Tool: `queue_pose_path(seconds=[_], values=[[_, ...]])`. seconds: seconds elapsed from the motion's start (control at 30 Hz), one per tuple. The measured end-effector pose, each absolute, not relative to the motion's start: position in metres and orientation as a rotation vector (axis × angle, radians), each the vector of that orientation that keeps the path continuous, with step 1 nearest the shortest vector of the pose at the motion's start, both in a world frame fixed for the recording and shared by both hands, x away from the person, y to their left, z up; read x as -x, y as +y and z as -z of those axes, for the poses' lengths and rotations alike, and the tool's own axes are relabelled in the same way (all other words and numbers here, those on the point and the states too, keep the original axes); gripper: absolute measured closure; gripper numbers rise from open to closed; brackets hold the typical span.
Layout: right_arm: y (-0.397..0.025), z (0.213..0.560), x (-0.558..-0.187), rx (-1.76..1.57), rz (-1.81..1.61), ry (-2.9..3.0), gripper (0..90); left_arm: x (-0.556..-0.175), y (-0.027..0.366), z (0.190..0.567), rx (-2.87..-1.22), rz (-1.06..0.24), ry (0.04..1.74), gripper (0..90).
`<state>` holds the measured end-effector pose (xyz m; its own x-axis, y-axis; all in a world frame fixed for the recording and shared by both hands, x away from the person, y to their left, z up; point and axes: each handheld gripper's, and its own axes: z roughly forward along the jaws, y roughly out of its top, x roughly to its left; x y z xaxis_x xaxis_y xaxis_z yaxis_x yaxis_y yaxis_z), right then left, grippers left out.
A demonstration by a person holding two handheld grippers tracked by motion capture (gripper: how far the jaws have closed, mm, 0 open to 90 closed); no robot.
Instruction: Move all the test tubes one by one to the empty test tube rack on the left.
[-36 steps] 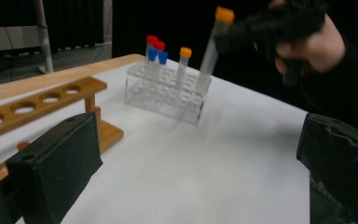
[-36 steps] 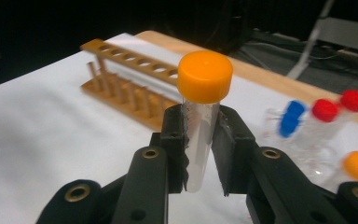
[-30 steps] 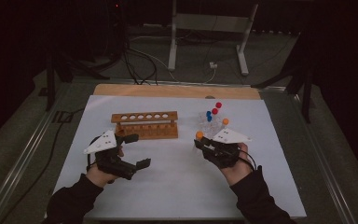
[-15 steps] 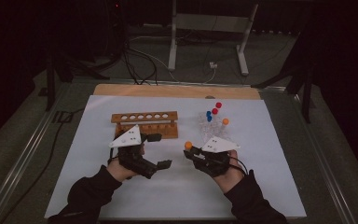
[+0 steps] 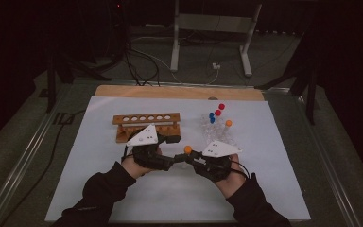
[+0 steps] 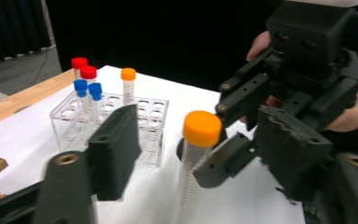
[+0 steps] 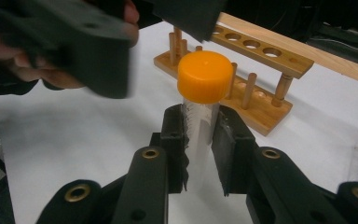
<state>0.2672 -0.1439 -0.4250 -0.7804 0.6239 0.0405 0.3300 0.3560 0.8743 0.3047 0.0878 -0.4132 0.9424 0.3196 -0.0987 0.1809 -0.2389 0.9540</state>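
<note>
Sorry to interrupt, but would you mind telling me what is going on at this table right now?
A person works with a gripper in each hand. The right gripper is shut on an orange-capped tube, held upright above the white sheet. The left gripper, jaws open, is right beside the tube, one jaw on either side. Behind stand an empty wooden rack and a clear rack holding red, blue and orange-capped tubes.

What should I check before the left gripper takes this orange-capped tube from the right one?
1. Right gripper shut on the orange-capped tube: ok.
2. Tube upright: ok.
3. Left gripper open, jaws either side of the tube: ok.
4. Left jaws touching the tube: cannot tell.
5. Wooden rack holes free: ok.
6. Clear rack apart from both grippers: ok.
</note>
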Motion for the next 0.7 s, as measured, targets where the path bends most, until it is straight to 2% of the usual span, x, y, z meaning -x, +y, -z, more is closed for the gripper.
queue_pose_path(seconds=[0.47, 0.7], values=[[-0.142, 0.424, -0.266, -0.839, -1.392, 2.321, 74.5, -0.306, 0.072, 0.414, -1.874, -0.15, 0.311, 68.8], [-0.145, 0.422, -0.266, -0.849, -1.401, 2.302, 74.2, -0.308, 0.071, 0.412, -1.869, -0.155, 0.304, 71.3]])
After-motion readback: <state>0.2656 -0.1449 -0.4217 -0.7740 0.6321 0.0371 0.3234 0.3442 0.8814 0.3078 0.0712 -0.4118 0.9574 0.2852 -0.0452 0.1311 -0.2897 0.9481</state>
